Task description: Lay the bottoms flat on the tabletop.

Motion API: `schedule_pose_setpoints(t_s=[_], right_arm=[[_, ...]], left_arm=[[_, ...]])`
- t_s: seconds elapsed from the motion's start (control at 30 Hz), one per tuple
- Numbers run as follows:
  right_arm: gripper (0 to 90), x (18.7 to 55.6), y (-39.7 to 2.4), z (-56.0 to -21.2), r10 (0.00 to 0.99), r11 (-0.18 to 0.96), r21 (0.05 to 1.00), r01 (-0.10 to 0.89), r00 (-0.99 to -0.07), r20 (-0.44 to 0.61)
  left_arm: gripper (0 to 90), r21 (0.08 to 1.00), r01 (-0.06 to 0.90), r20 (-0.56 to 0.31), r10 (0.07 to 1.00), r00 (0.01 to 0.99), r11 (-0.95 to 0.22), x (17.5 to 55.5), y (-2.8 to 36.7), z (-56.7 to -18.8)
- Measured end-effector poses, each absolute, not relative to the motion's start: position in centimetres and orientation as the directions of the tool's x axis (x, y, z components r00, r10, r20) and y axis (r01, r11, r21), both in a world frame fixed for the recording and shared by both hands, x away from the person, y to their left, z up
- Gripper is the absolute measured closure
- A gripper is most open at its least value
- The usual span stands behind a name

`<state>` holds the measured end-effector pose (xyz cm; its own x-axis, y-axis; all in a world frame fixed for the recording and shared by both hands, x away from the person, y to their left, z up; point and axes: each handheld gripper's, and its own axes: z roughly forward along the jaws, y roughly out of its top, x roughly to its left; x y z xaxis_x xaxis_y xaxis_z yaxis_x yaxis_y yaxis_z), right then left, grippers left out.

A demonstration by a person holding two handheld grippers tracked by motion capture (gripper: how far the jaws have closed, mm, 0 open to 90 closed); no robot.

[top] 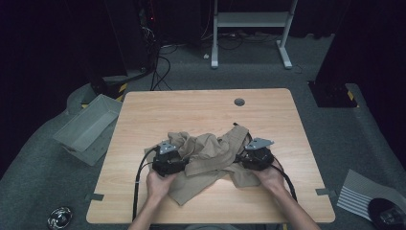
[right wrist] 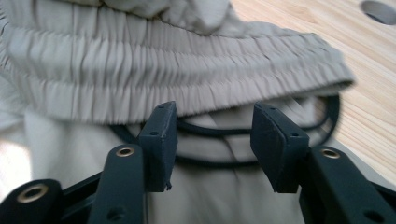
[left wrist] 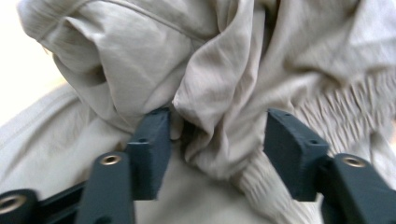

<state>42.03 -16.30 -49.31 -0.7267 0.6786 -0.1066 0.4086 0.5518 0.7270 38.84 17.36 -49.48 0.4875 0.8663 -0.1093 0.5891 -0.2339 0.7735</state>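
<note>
Garment (top: 210,155) on table (top: 201,105), between both grippers

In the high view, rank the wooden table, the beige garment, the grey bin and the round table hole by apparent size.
1. wooden table
2. beige garment
3. grey bin, not far behind the garment, and on the floor farther from the camera, so unsure
4. table hole

High view: above the person's edge of the table (top: 143,103), facing forward and down, far off
Left gripper view: rides its gripper, facing along the jaws; beige garment (left wrist: 219,70) right at their tips
Right gripper view: likewise; elastic waistband (right wrist: 154,70) just ahead
Shared: the garment
</note>
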Motion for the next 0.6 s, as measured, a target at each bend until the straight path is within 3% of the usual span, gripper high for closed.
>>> schedule_pose_setpoints(t_s=[0.3, 0.6], right_arm=[[49.8, 42.0, -14.9, -48.8, 0.631, 0.540, 0.766, 0.349, -0.770, -0.095], [45.6, 40.1, -12.9, -47.3, 0.521, 0.560, 0.792, 0.242, -0.846, -0.110]], left_arm=[[42.5, 0.761, 0.615, -0.111, 0.892, 0.438, -0.207, 41.7, 16.5, -50.4], [38.3, 0.717, 0.651, -0.090, 0.894, 0.439, -0.248, 41.7, 16.6, -51.9]])
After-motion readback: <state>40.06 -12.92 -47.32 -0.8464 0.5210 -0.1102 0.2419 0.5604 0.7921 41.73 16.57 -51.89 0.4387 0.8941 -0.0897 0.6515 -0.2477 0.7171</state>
